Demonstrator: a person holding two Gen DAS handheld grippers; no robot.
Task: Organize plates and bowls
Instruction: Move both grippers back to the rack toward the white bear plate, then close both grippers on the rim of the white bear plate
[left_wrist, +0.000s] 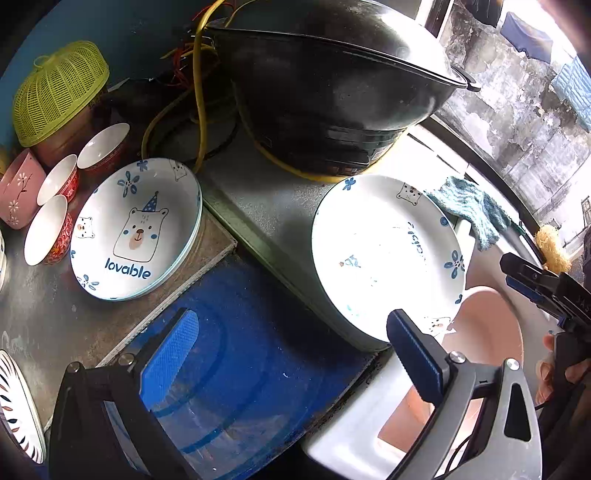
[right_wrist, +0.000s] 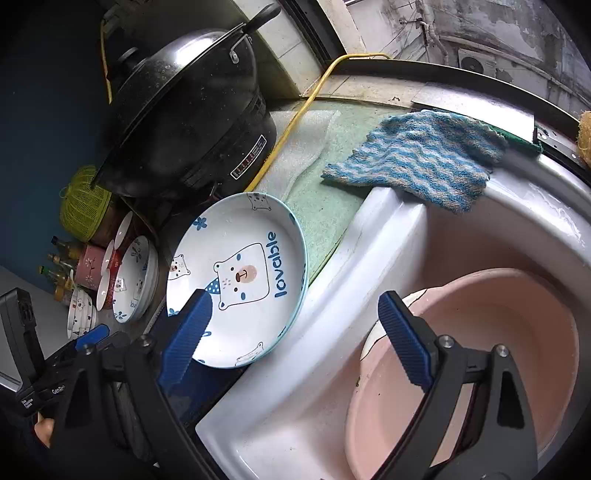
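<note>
Two bear-print plates marked "lovable" are in play: one plate (right_wrist: 240, 280) lies at the counter edge just beside the white sink (right_wrist: 332, 332), slightly tilted, and a second stack of like plates (left_wrist: 136, 229) sits further left on the grey counter (left_wrist: 48, 314). Beside that stack stand three small white-lined red bowls (left_wrist: 48, 236) and a pink floral bowl (left_wrist: 16, 195). Right gripper (right_wrist: 295, 332): fingers apart, nothing between the pads; left finger overlaps the near plate's rim in view, contact not discernible; right finger over the pink basin (right_wrist: 480, 350) in the sink. Left gripper (left_wrist: 291, 362): fingers wide apart, empty, above a blue surface (left_wrist: 251, 332). A black lidded pot (right_wrist: 184, 122) stands behind the plate. Striped blue cloth (right_wrist: 413, 158) drapes over the sink rim.
</note>
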